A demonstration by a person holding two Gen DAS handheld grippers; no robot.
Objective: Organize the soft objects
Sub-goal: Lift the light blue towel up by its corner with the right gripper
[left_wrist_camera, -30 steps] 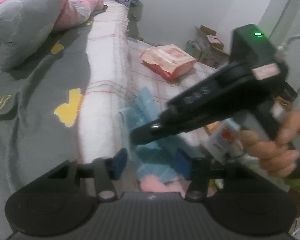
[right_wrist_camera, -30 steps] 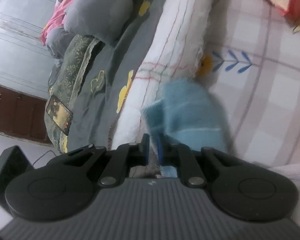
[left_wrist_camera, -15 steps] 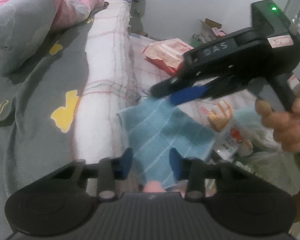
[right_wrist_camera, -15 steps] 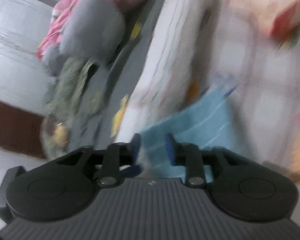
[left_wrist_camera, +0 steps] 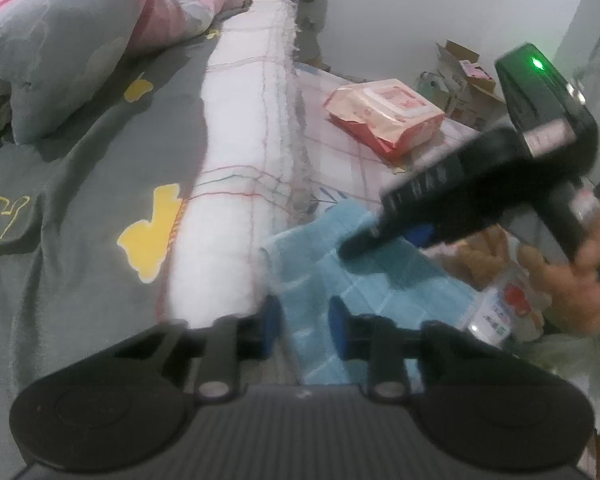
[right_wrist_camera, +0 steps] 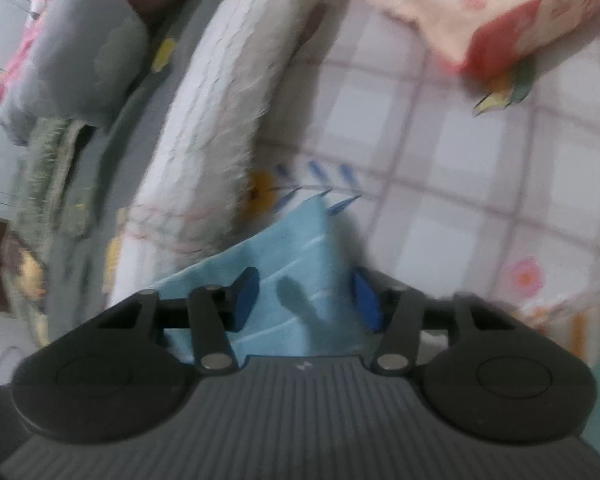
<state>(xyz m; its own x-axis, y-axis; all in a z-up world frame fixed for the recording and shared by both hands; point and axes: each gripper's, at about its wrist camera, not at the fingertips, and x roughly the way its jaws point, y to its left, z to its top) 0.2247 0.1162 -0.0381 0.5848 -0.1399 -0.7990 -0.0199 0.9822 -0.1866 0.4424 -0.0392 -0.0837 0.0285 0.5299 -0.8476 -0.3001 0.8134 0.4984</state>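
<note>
Grey bedcover [left_wrist_camera: 72, 216] with yellow cartoon shapes across the left, likely just the bed as found; grey and pink pillows [left_wrist_camera: 60, 48] heaped at its far end, out of the way of the work. Beside it, running lengthwise, a thick white rolled blanket [left_wrist_camera: 240, 168], forming a soft wall along the checked sheet [right_wrist_camera: 460, 160], which serves as the flat working surface. On that sheet, well beyond the work, a pink packet of wipes [left_wrist_camera: 384, 116], plainly set aside. Nearer, lying flat and just beside the white roll, the blue towel [left_wrist_camera: 380, 280] with pale stripes, spread out probably so that it can be folded. Above its far part, the right gripper [right_wrist_camera: 306, 300] tilted downward, jaws parted after just closing somewhat, pads either side of the cloth but not visibly pressing it, so released rather than grasping. At the towel's near edge, the left gripper [left_wrist_camera: 300, 320], jaws just narrowing yet with a clear gap, cloth below and between the pads, not seen pinched. Apparently both lining up on opposite ends for a fold. Smallest, a little bottle [left_wrist_camera: 500, 308] at the right edge, near the hand [left_wrist_camera: 580, 288].
</note>
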